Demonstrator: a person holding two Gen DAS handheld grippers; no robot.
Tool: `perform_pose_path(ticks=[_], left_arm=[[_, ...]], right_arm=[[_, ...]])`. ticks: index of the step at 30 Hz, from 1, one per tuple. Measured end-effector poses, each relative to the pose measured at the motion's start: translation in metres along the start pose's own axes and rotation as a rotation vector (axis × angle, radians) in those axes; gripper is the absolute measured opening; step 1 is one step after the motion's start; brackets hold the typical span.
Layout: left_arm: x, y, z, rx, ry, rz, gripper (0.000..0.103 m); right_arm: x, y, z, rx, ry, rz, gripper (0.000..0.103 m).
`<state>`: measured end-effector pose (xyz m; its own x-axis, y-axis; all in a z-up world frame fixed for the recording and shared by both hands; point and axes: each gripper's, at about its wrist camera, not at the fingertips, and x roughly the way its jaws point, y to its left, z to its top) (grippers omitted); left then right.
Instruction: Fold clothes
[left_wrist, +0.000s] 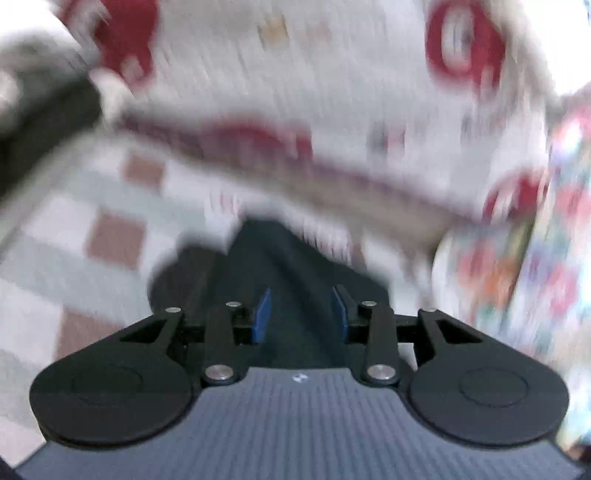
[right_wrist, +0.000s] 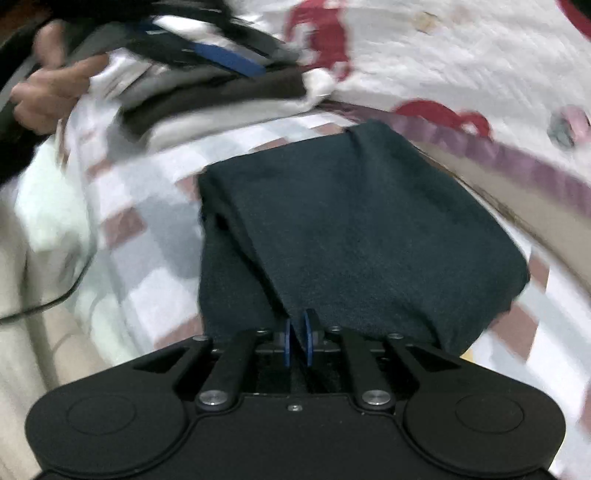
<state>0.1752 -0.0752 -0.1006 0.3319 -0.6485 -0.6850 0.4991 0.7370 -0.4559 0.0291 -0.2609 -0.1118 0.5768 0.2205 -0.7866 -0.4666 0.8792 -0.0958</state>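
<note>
The right gripper pinched the dark teal folded knit garment, which stretched toward upper frame; the left gripper gaped over it.

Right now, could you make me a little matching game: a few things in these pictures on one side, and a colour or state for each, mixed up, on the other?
Things:
1. left gripper
2. right gripper
3. dark garment
4. bedsheet

States:
A. checked in white, grey and brown
B. dark teal, folded over on itself
C. fingers apart, garment lying between them
D. fingers pressed together on a fold of cloth

Pairs: 1-C, 2-D, 3-B, 4-A
</note>
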Motion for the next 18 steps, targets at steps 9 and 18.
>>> perform_pose_path(ticks=[9,18], left_arm=[[0.035,0.003,-0.007,0.077,0.102,0.237,0.034],[0.027,-0.009,-0.008,0.082,0.090,0.220,0.040]], right_arm=[[-0.041,-0.032,-0.031,0.172,-0.039,0.062,0.018],[-0.030,-0.054,-0.051,0.207,-0.003,-0.060,0.018]])
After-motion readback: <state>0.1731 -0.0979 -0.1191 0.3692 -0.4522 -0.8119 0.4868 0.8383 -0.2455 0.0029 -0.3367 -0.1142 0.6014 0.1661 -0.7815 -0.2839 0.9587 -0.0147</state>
